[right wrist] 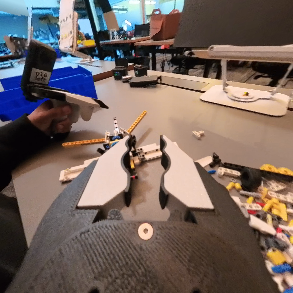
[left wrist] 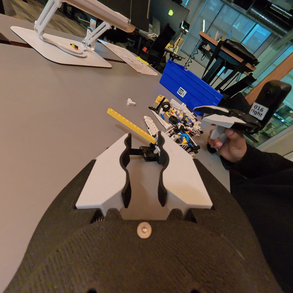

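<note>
Your left gripper point(left wrist: 144, 142) is open and holds nothing. The small brick model point(left wrist: 147, 152) shows between its fingers, but the right wrist view puts it lower, on the table point(left wrist: 63, 111), apart from the tips. The model is black, white & blue, w/ two long yellow bars point(left wrist: 130, 123) sticking out. Your right gripper point(right wrist: 145, 142) is also open and empty, above a white bar point(right wrist: 149, 152) at the edge of the loose brick pile point(left wrist: 182, 120), near the blue bin point(left wrist: 190, 85).
</note>
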The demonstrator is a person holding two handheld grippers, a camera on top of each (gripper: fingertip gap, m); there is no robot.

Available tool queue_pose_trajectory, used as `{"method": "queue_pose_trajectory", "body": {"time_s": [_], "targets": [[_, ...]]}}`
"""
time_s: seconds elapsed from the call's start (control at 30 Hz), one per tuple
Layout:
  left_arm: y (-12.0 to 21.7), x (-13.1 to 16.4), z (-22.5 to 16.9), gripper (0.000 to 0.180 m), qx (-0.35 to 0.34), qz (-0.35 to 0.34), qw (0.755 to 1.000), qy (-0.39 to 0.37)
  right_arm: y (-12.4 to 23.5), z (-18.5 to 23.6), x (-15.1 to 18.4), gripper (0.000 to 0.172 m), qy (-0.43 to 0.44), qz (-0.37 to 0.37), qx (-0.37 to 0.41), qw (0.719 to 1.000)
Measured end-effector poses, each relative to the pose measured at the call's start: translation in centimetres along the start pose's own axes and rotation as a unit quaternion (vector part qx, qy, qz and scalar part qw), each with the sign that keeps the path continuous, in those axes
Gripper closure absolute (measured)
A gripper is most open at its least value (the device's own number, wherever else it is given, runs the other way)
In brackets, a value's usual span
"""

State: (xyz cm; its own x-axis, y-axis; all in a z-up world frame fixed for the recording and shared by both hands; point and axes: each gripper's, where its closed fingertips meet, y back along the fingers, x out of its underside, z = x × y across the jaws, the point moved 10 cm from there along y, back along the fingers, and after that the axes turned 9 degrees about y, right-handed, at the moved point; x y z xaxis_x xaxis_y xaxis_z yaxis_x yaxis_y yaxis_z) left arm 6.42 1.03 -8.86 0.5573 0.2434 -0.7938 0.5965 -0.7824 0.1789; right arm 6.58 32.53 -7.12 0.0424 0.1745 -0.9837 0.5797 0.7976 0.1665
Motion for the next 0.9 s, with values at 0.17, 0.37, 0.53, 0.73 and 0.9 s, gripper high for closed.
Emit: {"method": "queue_pose_trajectory", "body": {"time_s": [0.17,0.37,0.53,0.73,0.9], "targets": [[0.1,-0.1,-0.1,0.148,-0.011,-0.007,1.000,-0.009,2.1,0.3,0.7,0.138,0.007,-0.051,0.016,0.999],[0.1,0.0,-0.3,0.148,-0.025,-0.011,0.999,-0.024,3.5,0.8,0.9,0.138,0.040,-0.075,0.024,0.996],[-0.1,-0.2,-0.6,0.137,-0.077,-0.013,0.996,-0.050,4.1,0.7,0.9,0.132,0.042,-0.071,0.045,0.996],[1.2,-1.2,0.2,0.080,-0.267,-0.031,0.961,-0.057,4.3,0.4,1.9,0.101,0.023,0.058,0.073,0.995],[1.4,-0.6,2.6,0.050,-0.429,-0.007,0.903,-0.040,4.4,0.6,2.6,0.091,0.014,0.125,0.045,0.991]]}}
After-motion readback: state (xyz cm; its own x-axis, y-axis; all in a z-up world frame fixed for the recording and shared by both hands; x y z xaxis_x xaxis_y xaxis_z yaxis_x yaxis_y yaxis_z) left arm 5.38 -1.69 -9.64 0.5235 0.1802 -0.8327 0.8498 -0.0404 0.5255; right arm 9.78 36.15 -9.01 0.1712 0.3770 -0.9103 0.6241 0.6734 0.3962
